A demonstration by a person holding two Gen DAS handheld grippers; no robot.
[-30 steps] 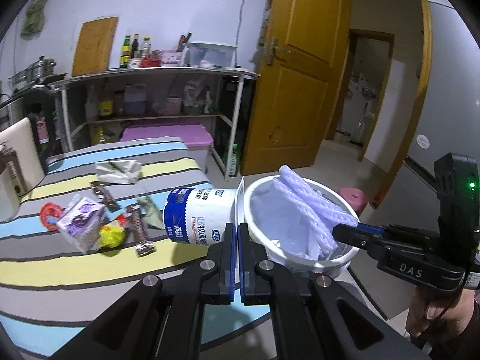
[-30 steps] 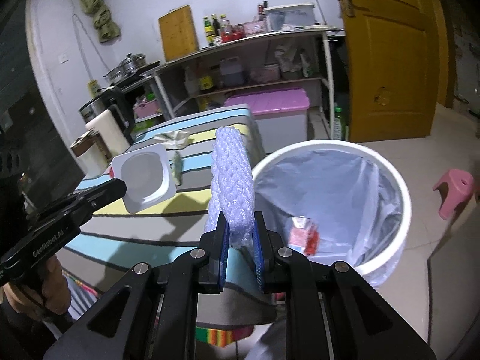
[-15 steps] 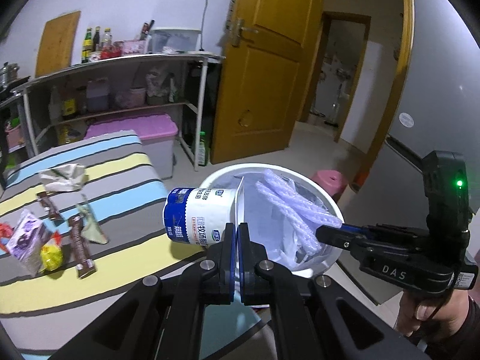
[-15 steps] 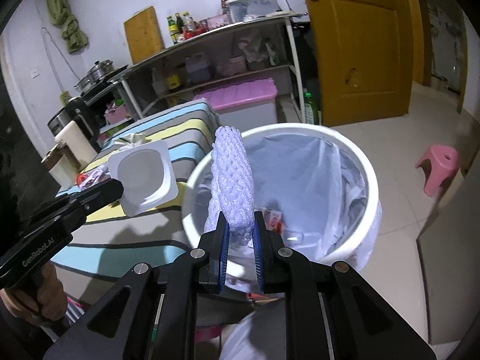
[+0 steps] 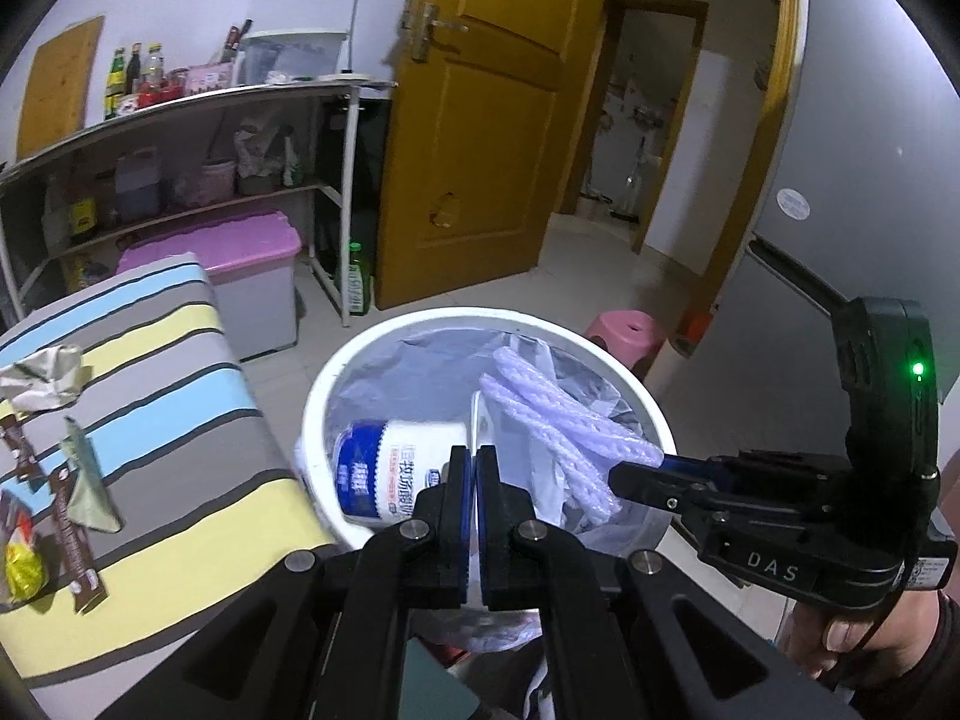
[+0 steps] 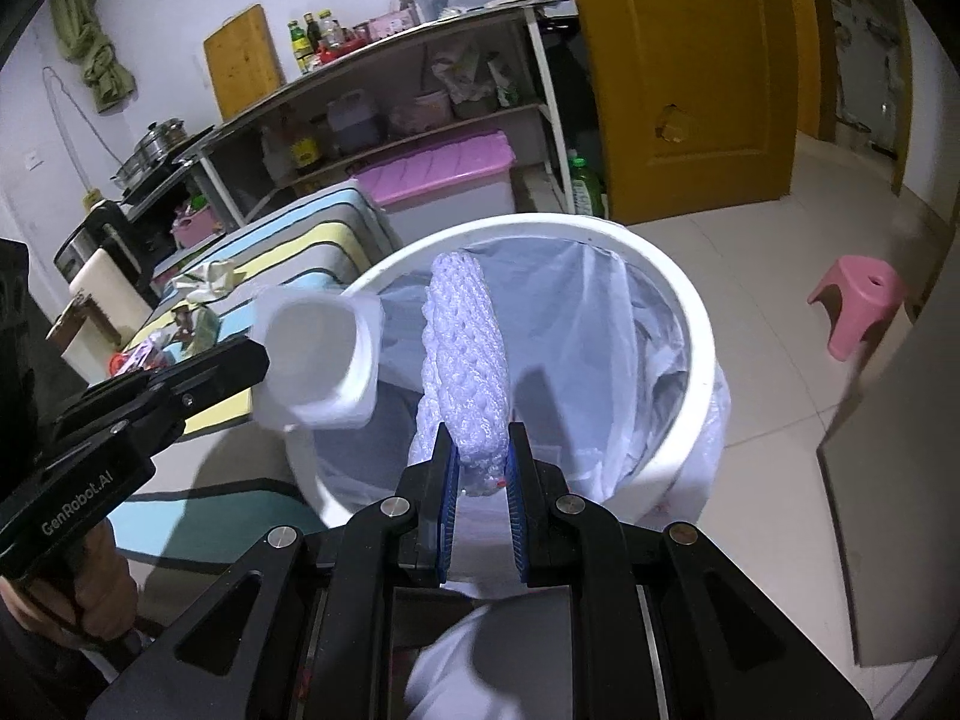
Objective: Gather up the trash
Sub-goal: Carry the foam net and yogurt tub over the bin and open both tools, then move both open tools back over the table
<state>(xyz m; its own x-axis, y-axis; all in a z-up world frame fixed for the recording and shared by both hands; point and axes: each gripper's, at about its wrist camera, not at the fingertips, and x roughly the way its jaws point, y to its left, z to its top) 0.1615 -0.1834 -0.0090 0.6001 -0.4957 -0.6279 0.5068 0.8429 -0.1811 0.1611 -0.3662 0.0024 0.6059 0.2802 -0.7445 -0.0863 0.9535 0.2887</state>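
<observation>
My left gripper (image 5: pixel 475 456) is shut on the rim of a white yogurt cup (image 5: pixel 396 471) with a blue label and holds it over the white trash bin (image 5: pixel 372 354). The cup also shows in the right wrist view (image 6: pixel 318 360), mouth towards me, beside the bin (image 6: pixel 696 324). My right gripper (image 6: pixel 483 450) is shut on a pale purple foam net sleeve (image 6: pixel 465 360) and holds it above the bin's plastic liner. The sleeve shows in the left wrist view (image 5: pixel 552 420), sticking out of the right gripper (image 5: pixel 624 474).
A striped table (image 5: pixel 150 396) at left holds a crumpled paper (image 5: pixel 45 375), a green wrapper (image 5: pixel 87 483), a brown snack wrapper (image 5: pixel 72 540) and a yellow wrapper (image 5: pixel 21 564). A pink stool (image 5: pixel 624 330), a pink-lidded box (image 5: pixel 240 252), shelves and a yellow door stand beyond.
Both grippers have moved from beside the table to over the bin, carrying the cup and the foam sleeve. The table's trash has slid to the left edge of view.
</observation>
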